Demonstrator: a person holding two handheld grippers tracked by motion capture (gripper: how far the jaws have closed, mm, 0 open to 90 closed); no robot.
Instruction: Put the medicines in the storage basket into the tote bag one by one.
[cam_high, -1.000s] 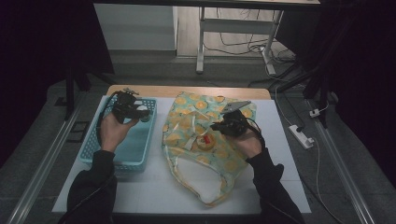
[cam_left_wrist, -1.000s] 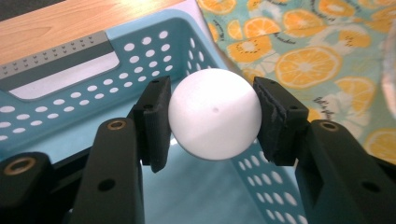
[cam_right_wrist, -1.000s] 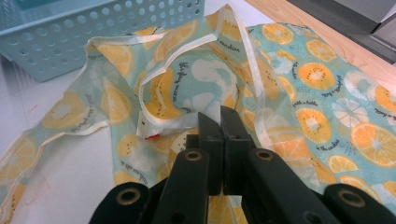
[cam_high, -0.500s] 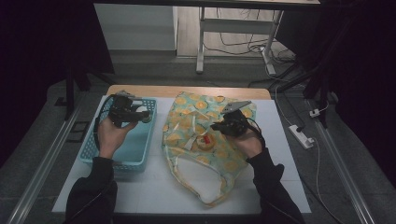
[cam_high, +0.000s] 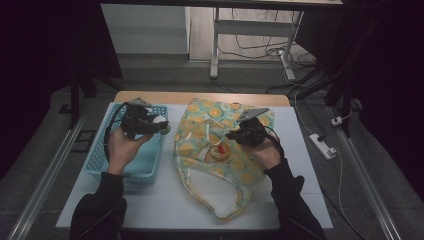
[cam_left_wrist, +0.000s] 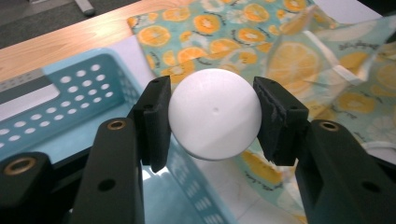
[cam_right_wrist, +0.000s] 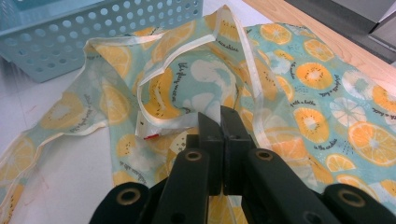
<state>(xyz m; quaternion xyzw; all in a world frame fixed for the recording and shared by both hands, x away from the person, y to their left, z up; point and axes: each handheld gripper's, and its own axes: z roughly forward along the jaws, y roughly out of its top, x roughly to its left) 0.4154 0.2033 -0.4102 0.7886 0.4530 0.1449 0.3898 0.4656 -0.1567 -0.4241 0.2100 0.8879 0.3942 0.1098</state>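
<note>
From the high view, the left gripper (cam_high: 162, 126) hung over the blue basket (cam_high: 100, 167) at the desk's left, while the right gripper (cam_high: 235, 135) sat on the orange-print bag (cam_high: 220, 112). In the left gripper view, the jaws clamped a white ball (cam_left_wrist: 214, 113) above the basket's rim. In the right gripper view, the jaws pinched the bag's fabric, lifting it.

You have one white ball (cam_left_wrist: 214, 114), one light-blue perforated basket (cam_high: 149, 159) and one orange-slice print bag (cam_high: 215, 150) on one bench (cam_high: 310, 170). You hold two tools: the left tool (cam_left_wrist: 212, 116) and the right tool (cam_right_wrist: 222, 122).
</note>
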